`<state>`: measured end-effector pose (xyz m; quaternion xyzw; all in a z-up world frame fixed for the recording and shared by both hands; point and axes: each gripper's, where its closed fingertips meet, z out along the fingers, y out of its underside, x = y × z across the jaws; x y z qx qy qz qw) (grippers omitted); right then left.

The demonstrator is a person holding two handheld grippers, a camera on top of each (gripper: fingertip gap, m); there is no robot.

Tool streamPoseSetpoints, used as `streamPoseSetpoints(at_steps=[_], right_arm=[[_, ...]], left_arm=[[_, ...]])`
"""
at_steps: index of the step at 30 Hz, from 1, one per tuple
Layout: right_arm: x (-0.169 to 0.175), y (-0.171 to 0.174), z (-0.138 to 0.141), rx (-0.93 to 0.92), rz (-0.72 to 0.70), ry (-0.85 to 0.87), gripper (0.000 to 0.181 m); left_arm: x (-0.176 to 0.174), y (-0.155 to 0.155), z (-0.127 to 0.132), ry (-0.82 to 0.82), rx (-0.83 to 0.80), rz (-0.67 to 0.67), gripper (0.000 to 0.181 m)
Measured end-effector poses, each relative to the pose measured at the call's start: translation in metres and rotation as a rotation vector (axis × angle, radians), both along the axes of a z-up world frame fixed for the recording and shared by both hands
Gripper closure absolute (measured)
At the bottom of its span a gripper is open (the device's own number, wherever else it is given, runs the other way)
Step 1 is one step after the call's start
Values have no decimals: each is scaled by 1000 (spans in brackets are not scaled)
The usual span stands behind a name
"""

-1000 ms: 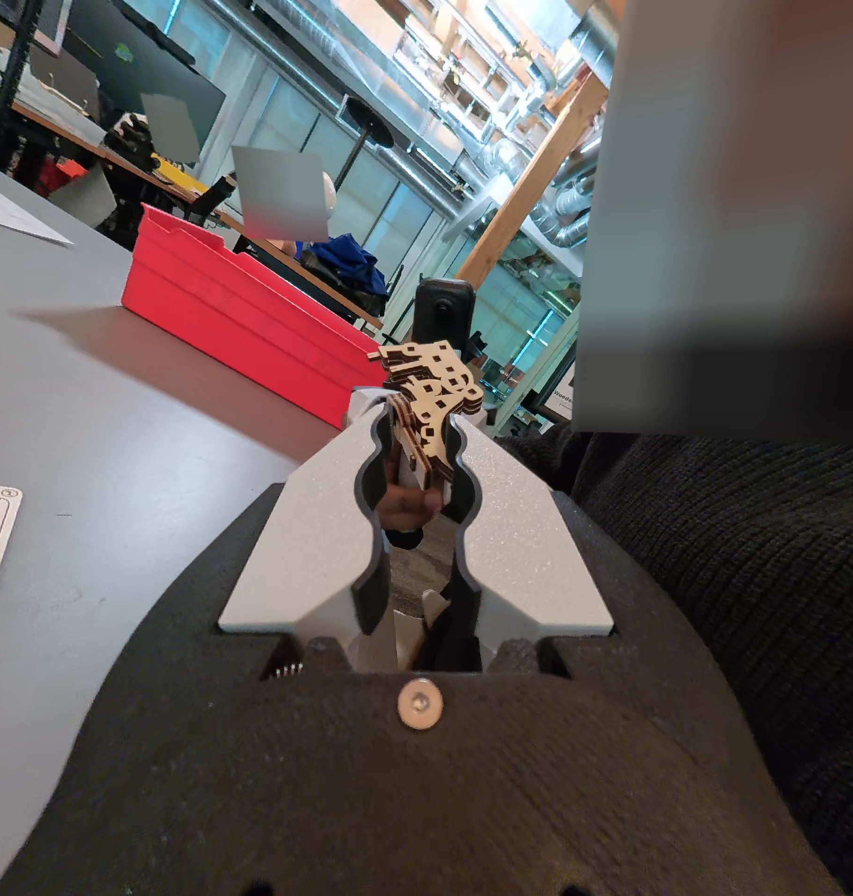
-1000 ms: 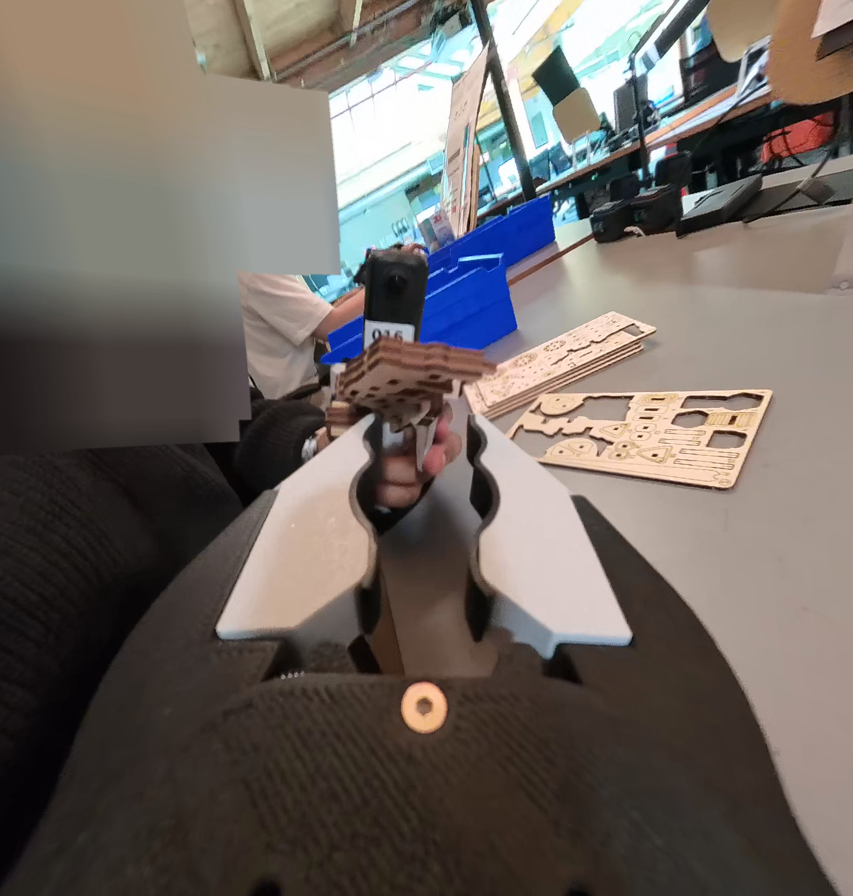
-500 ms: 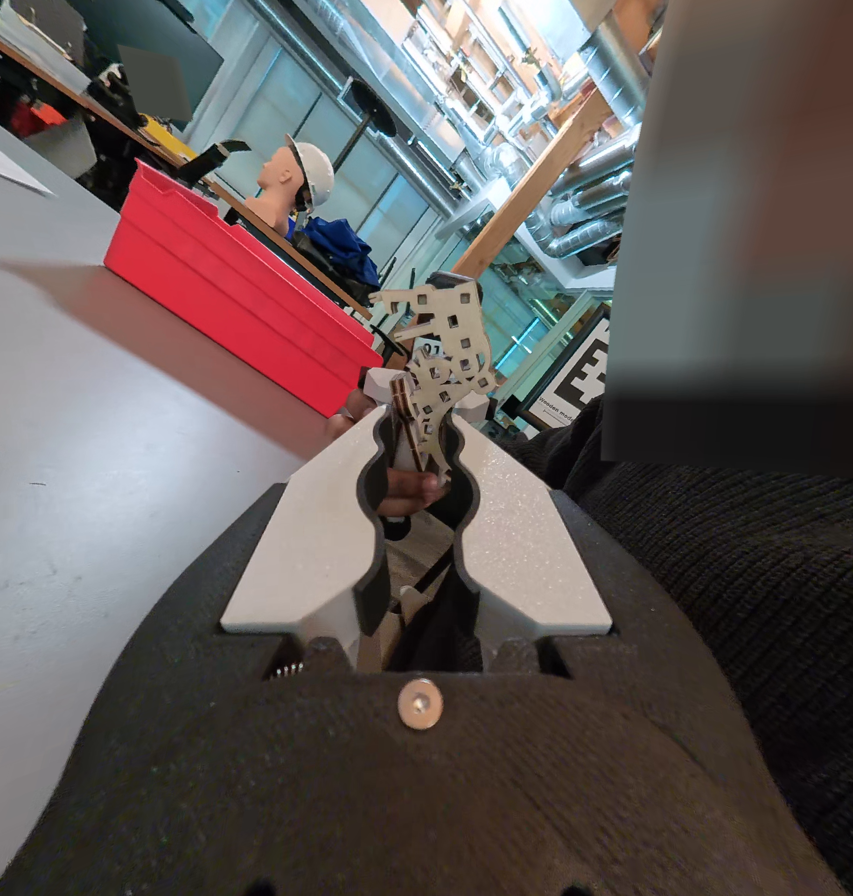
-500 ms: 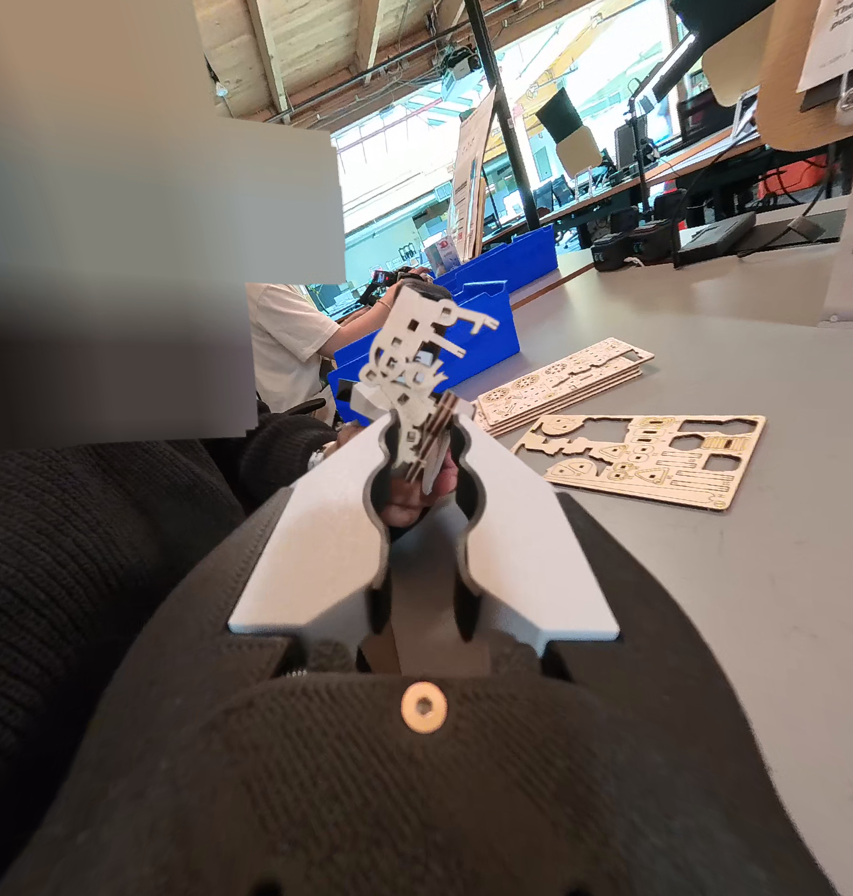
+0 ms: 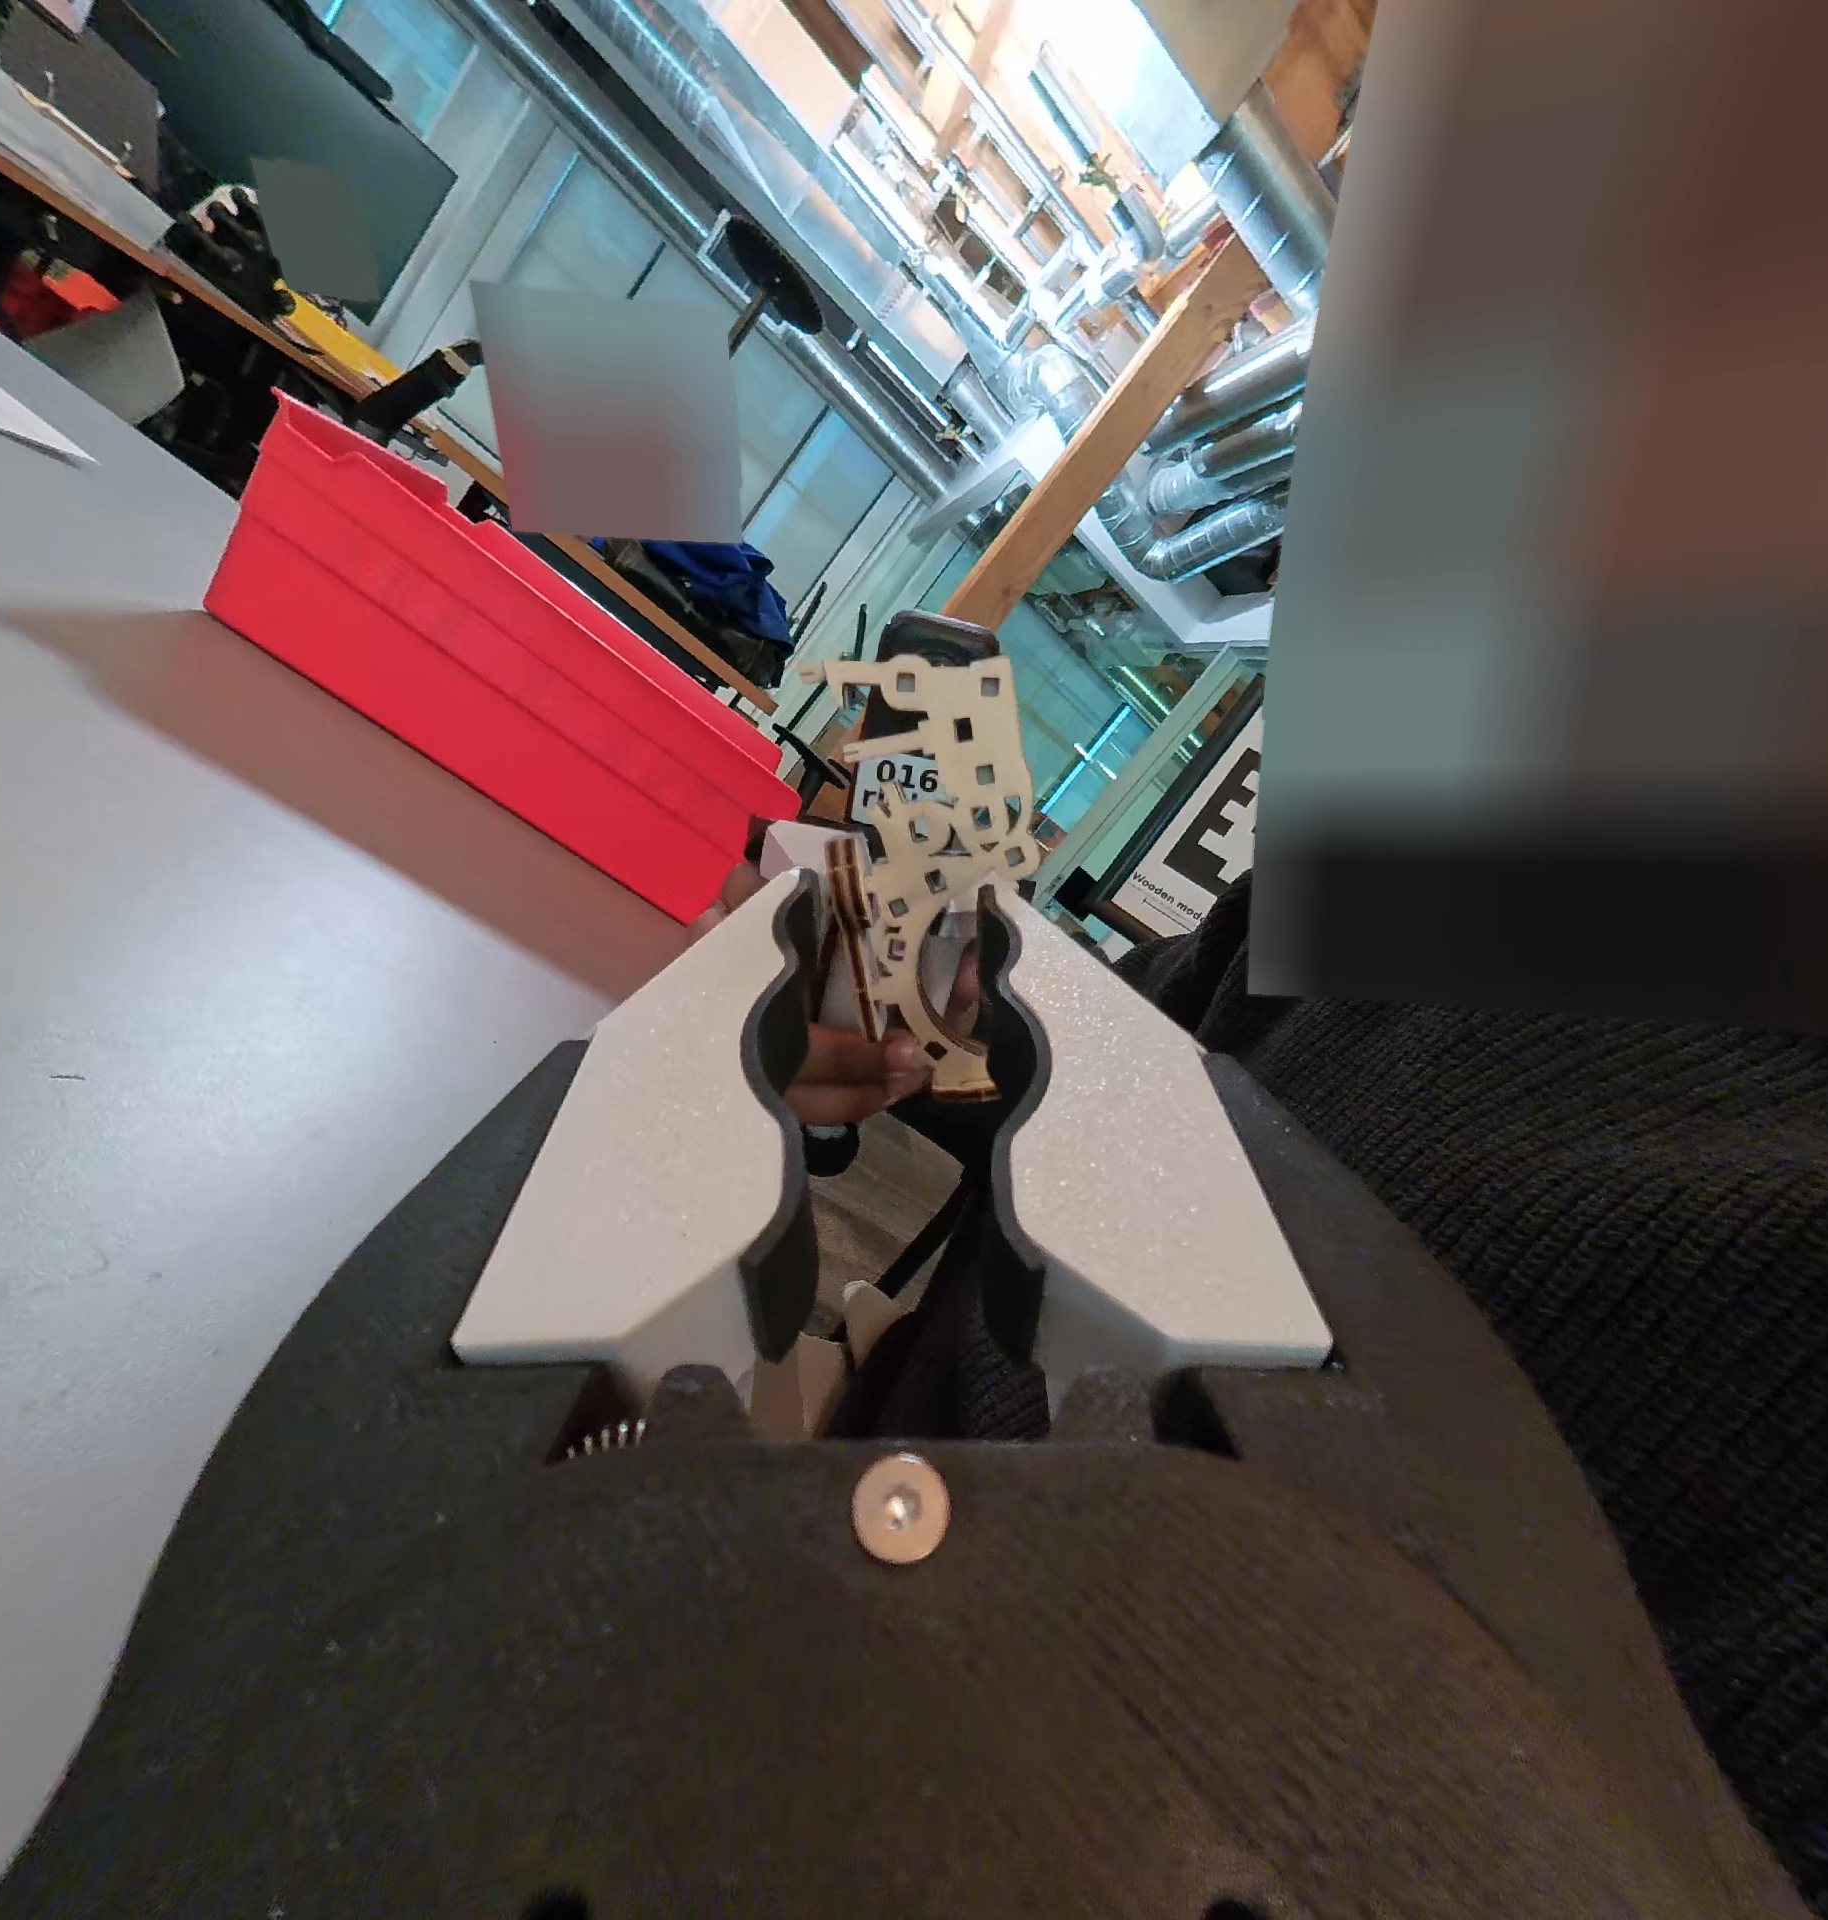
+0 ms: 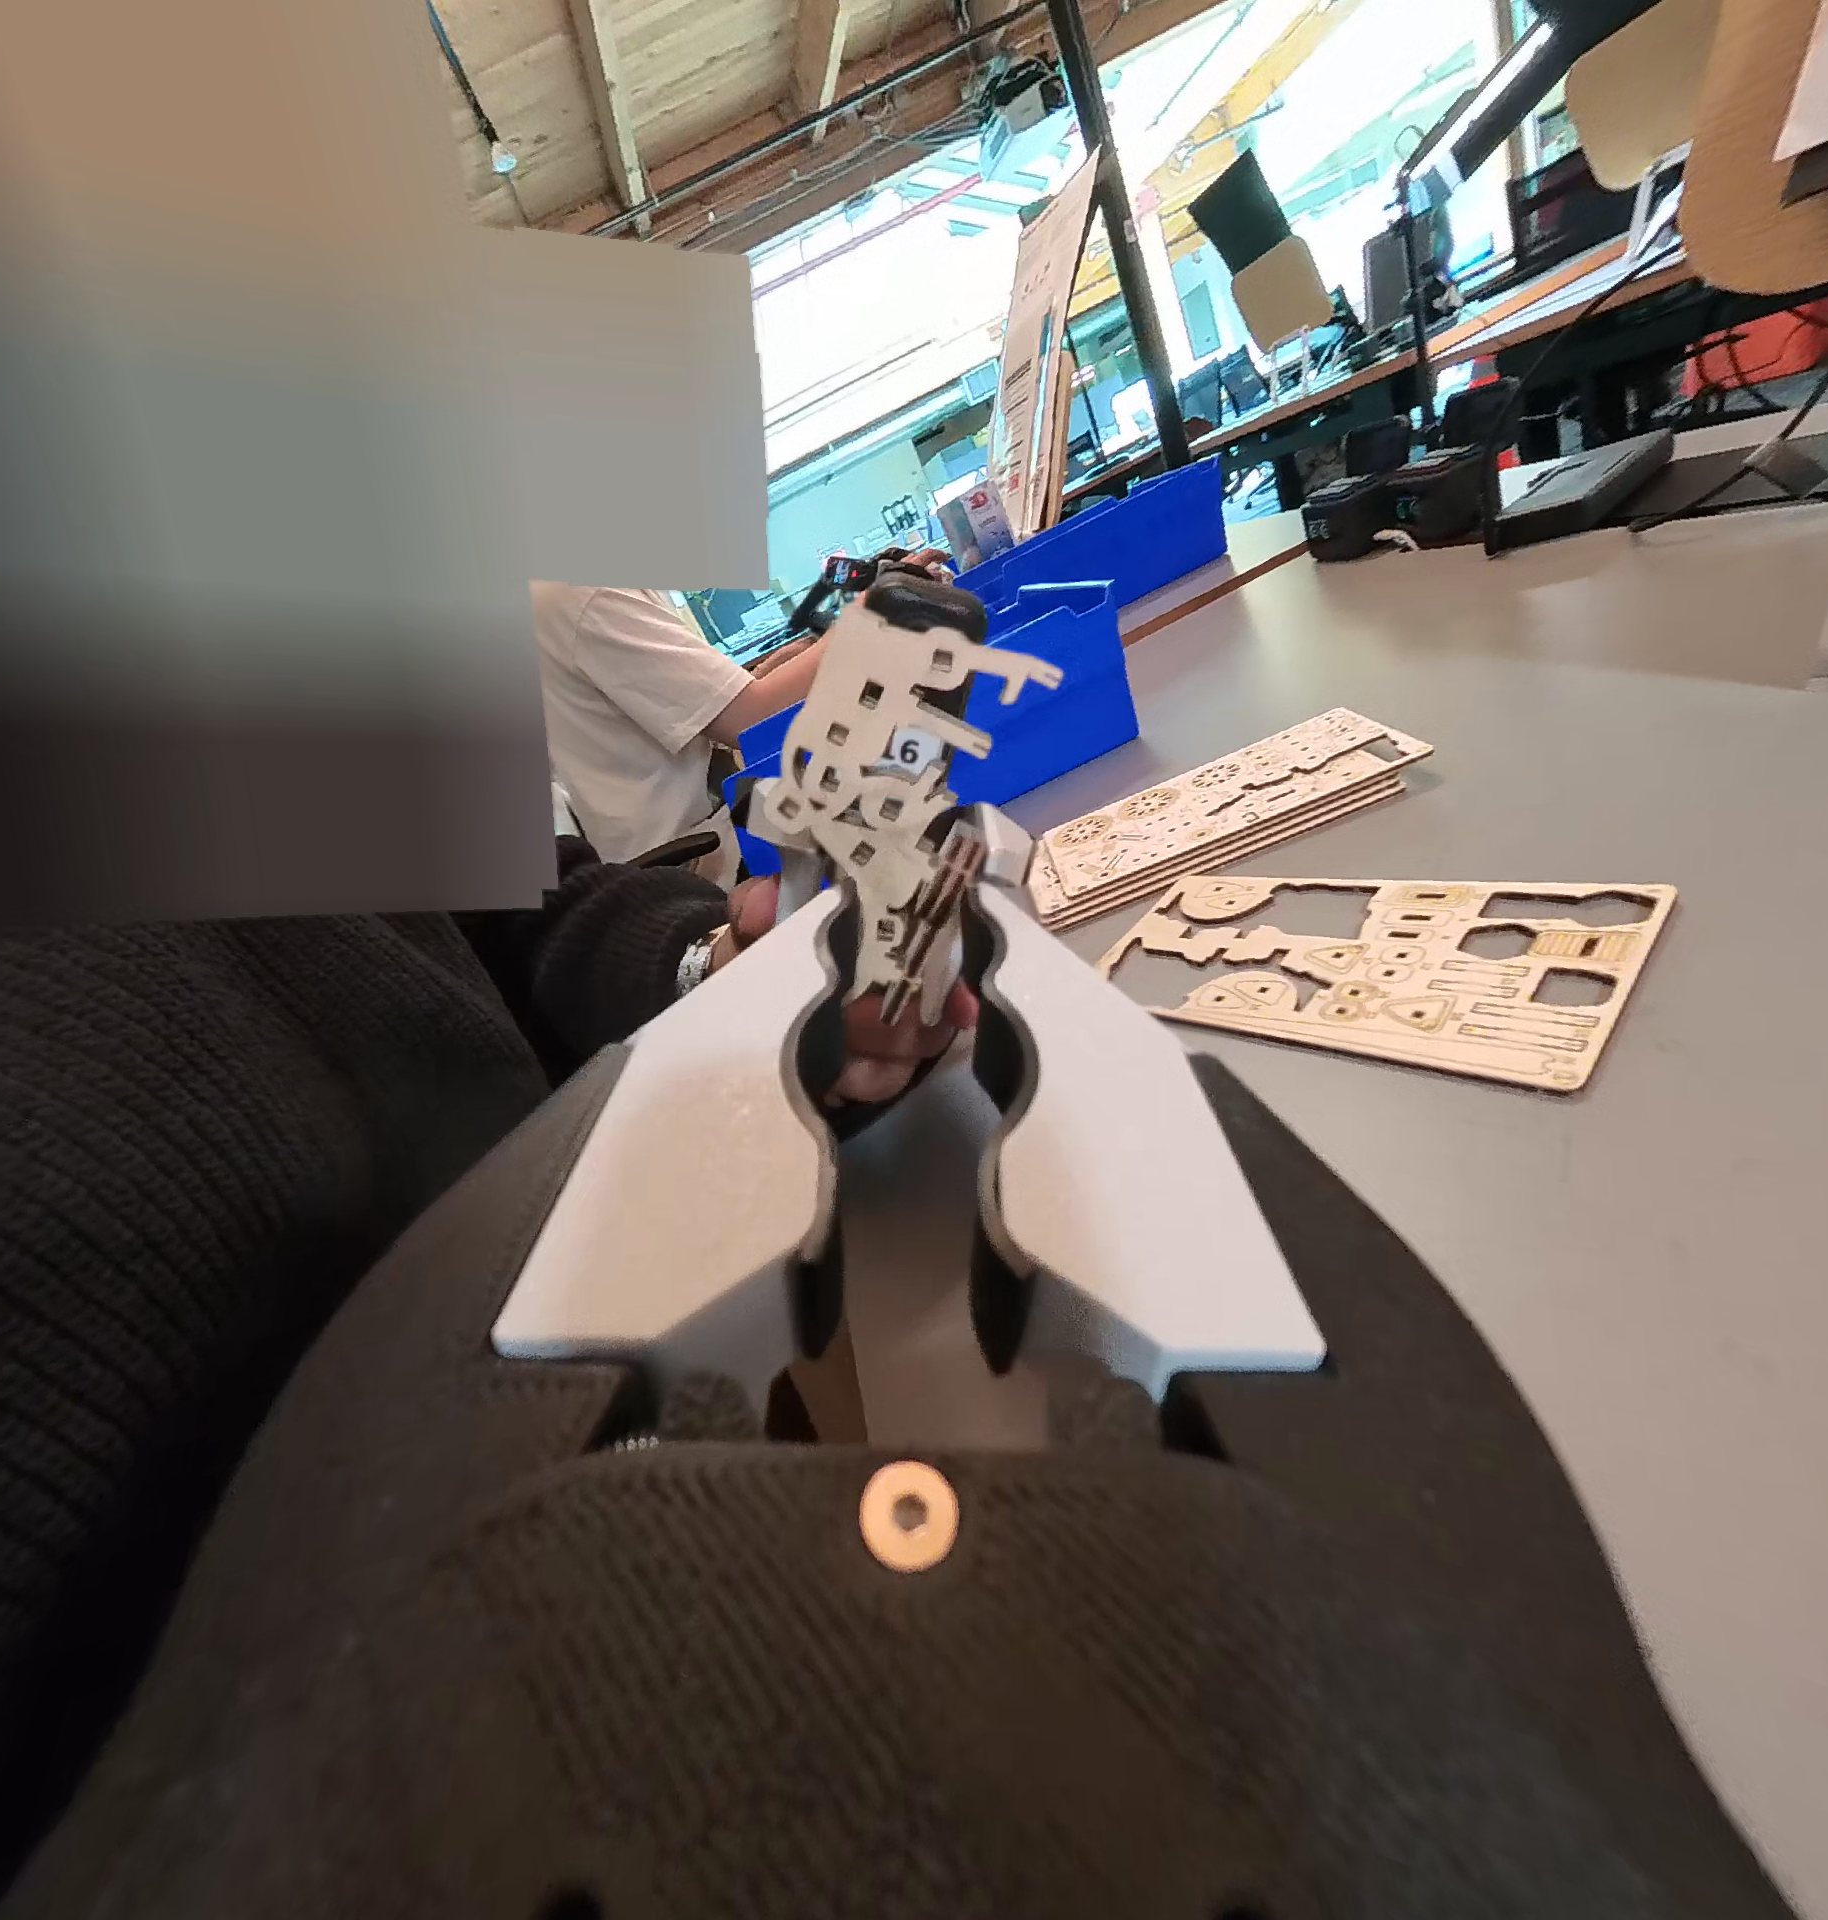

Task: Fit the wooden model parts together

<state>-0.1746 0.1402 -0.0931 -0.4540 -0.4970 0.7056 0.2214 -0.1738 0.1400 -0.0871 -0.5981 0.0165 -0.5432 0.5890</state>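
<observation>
A pale wooden model (image 5: 941, 707), a flat plate with square holes joined to a layered brown-edged part (image 5: 850, 935), stands upright between both grippers above the table. My left gripper (image 5: 899, 904) is shut on its lower end. My right gripper (image 6: 910, 909) faces it from the other side and is shut on the same model (image 6: 899, 670), next to the layered part (image 6: 936, 894). A hand shows behind the fingertips in both views. The contact points are partly hidden by the fingers.
A red bin (image 5: 474, 644) stands on the grey table (image 5: 162, 935) to the left. Blue bins (image 6: 1045, 686), a stack of wooden sheets (image 6: 1232, 800) and one punched-out sheet (image 6: 1409, 966) lie to the right. A black-sweatered body (image 5: 1512, 1247) is close by. Less than 4 cm separates the two grippers' tips.
The model has turned from lying flat to standing upright. The right gripper, open a second ago, has closed on it. Both grippers have tilted a little.
</observation>
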Motion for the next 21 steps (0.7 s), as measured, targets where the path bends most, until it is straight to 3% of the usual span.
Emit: streamPoseSetpoints(at_steps=[13, 21], right_arm=[[-2, -3, -7, -278, 133, -110, 163], [-1, -3, -5, -280, 134, -102, 163]], left_arm=[[-2, 2, -4, 50, -7, 37, 162], [3, -1, -3, 61, -4, 1, 157]])
